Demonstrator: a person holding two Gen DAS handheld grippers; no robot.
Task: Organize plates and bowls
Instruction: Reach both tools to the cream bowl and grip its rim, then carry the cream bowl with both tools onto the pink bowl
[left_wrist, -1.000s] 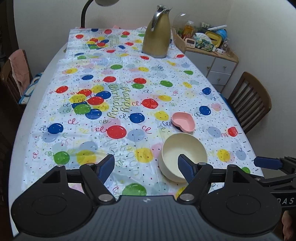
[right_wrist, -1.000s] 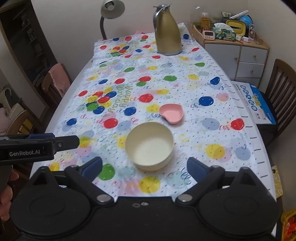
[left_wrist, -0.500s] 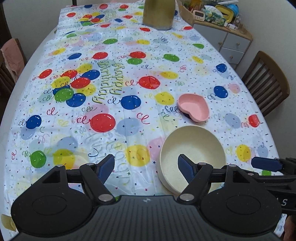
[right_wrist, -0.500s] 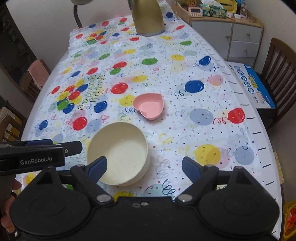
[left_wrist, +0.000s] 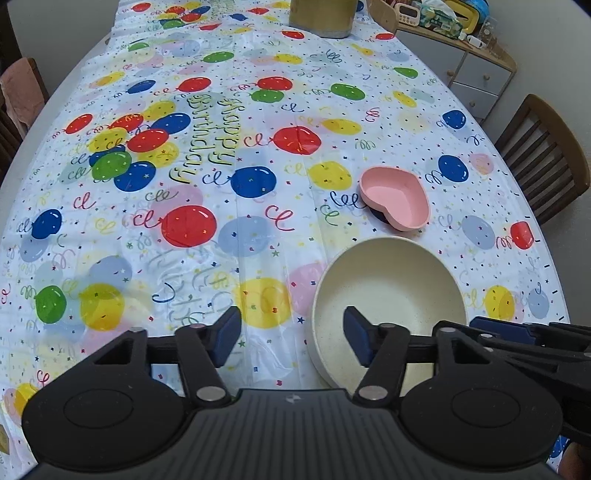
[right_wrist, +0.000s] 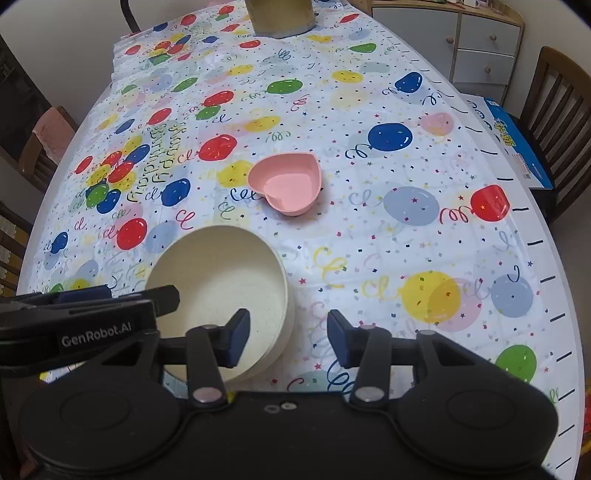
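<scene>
The left gripper (left_wrist: 291, 341) was closing, and the left wall of the cream bowl (left_wrist: 391, 280) stood between its two fingers: one blue pad was inside the bowl and the other outside over the balloon tablecloth (left_wrist: 221, 184). The pads did not press on the rim yet, so nothing was grasped.

The right gripper (right_wrist: 288, 341) was closing too, astride the right wall of the same bowl (right_wrist: 221, 280), with its left pad over the inside and its right pad outside. It also was not clenched on the wall yet.

The pink heart-shaped dish (right_wrist: 286, 182) lay just beyond the bowl, ahead of both grippers, apart from them. A gold jug (right_wrist: 280, 18) stood far ahead.
</scene>
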